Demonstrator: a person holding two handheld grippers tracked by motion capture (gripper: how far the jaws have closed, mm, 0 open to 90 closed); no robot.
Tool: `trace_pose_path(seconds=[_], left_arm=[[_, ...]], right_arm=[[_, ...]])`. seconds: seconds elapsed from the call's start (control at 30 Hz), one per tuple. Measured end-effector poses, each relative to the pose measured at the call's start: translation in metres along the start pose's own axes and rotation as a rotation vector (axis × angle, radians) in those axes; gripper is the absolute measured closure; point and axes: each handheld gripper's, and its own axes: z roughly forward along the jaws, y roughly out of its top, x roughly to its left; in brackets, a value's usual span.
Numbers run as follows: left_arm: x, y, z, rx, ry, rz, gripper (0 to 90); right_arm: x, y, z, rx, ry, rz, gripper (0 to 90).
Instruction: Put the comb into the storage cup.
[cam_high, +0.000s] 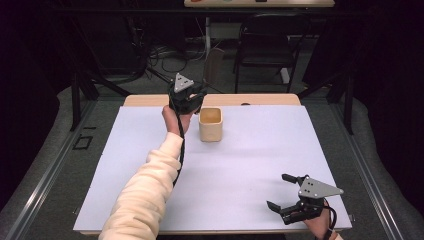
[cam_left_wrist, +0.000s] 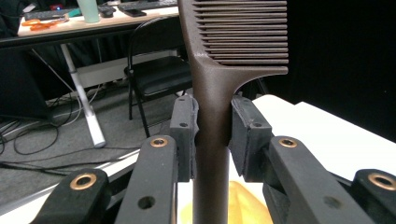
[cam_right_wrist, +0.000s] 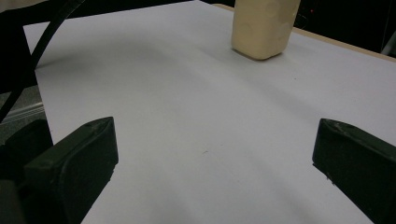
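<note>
My left gripper (cam_high: 191, 98) is held up at the far side of the table, just left of a cream square cup (cam_high: 210, 124). In the left gripper view its pads (cam_left_wrist: 184, 135) are shut on the handle of a dark brown comb (cam_left_wrist: 212, 126). The comb stands upright with its teeth pointing right. The cup (cam_left_wrist: 240, 205) lies below the comb. My right gripper (cam_high: 277, 191) rests low near the front right corner, jaws spread wide with nothing between them. In the right gripper view (cam_right_wrist: 215, 144) the cup (cam_right_wrist: 264, 25) stands far ahead.
A white sheet (cam_high: 240, 165) covers the wooden table. Behind the table a black folding chair (cam_high: 267, 42) stands by a desk, with cables (cam_high: 165, 55) on the floor. A cable trails along the cream sleeve (cam_high: 145, 190) of the left arm.
</note>
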Motion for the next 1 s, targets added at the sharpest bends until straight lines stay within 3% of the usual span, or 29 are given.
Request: trace_pose_path(seconds=[0.57, 1.0], left_arm=[[0.0, -0.01, 0.014, -0.034, -0.019, -0.043, 72.4], [-0.002, -0.015, 0.02, -0.032, -0.043, -0.053, 72.4]], right_arm=[[0.0, 0.0, 0.0, -0.002, 0.0, 0.01, 0.0], [0.0, 0.0, -0.001, 0.002, 0.001, 0.009, 0.0]])
